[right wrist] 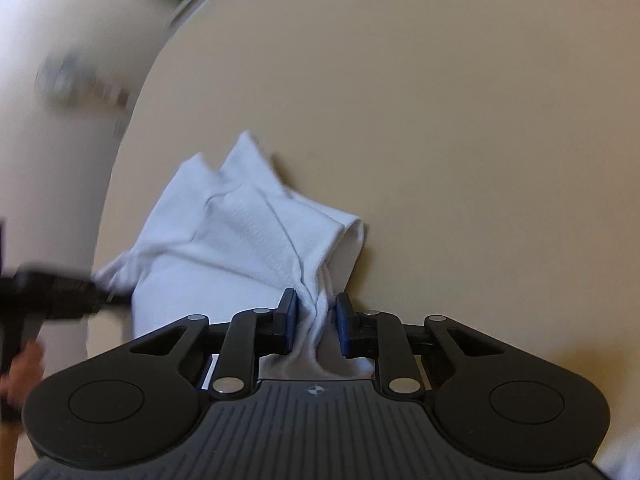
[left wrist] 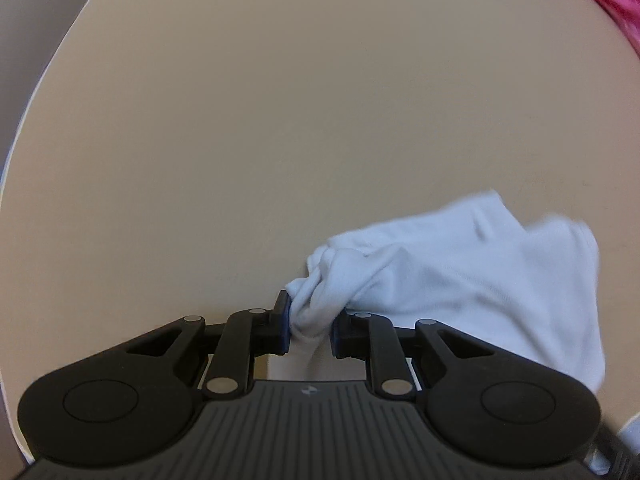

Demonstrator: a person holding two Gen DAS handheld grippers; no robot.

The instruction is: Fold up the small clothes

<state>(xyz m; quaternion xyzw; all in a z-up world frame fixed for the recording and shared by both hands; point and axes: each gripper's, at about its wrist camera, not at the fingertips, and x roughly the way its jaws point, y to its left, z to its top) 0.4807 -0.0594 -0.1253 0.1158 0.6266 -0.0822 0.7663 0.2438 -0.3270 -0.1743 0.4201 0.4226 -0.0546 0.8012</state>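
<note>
Small white knit garment [left wrist: 460, 276] bunched on beige round tabletop [left wrist: 280, 120], at four o'clock; pinched at opposite edges by left gripper [left wrist: 310, 330] and right gripper [right wrist: 316, 328], both clamped on fabric.

Soft, even indoor light is falling on the table [left wrist: 280, 120], and no hard glare is showing on it. Shadows are staying faint: a thin dark one is lying just beside the cloth [right wrist: 248, 232] along its right fold in the right wrist view. The fisheye lenses are bending the table edge into a strong curve, and the corners are fading to dark. Motion blur is smearing the left side of the right wrist view, where the left gripper [right wrist: 60, 300] is reading as a dark streak. The cloth's far edge is blurring slightly in the left wrist view.
</note>
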